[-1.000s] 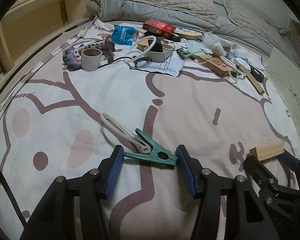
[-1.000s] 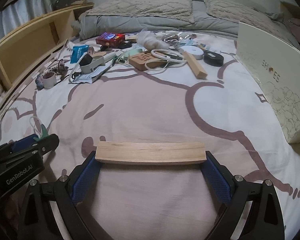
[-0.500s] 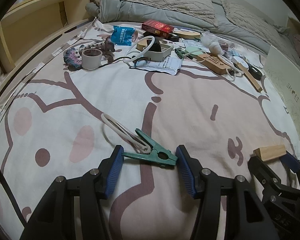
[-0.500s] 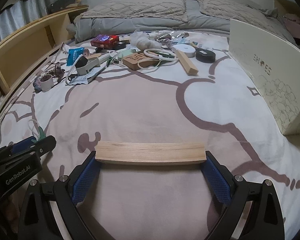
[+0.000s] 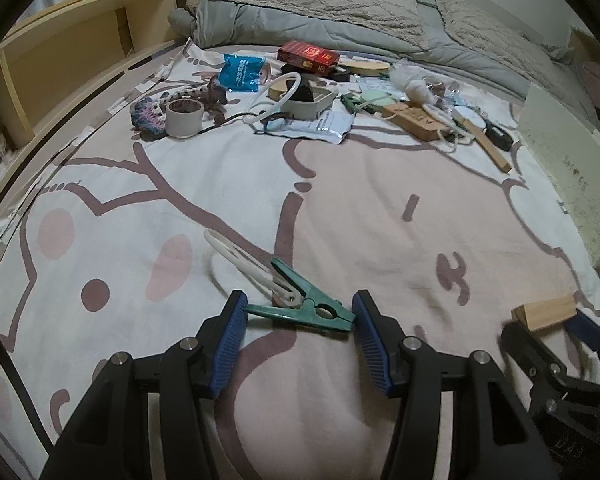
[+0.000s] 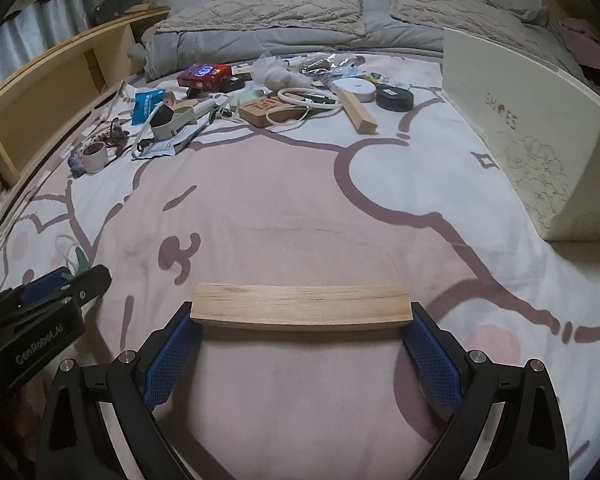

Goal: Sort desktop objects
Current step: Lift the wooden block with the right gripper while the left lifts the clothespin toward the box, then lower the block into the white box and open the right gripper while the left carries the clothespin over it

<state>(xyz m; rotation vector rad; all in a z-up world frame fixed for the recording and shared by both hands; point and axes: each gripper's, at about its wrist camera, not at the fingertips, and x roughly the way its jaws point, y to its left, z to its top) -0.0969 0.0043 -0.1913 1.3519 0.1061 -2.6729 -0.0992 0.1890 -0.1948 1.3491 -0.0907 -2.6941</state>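
My left gripper (image 5: 298, 316) is shut on a green clip (image 5: 300, 308) that pinches a white looped cord (image 5: 244, 260), held just above the patterned bedsheet. My right gripper (image 6: 302, 316) is shut on a wooden block (image 6: 300, 305), gripped end to end across its pads. The block's end (image 5: 546, 313) shows at the right of the left wrist view. The left gripper's body (image 6: 40, 312) shows at the left of the right wrist view.
A heap of loose items lies far across the bed: tape roll (image 5: 183, 117), red box (image 5: 307, 53), blue packet (image 5: 240, 73), wooden stick (image 6: 358, 110), black disc (image 6: 394, 97). A white shoe box (image 6: 520, 128) stands at right. Wooden shelving (image 5: 60, 60) runs along the left.
Both grippers have drawn back from the far heap, which looks smaller and farther. The clip and the block stay held the same way.
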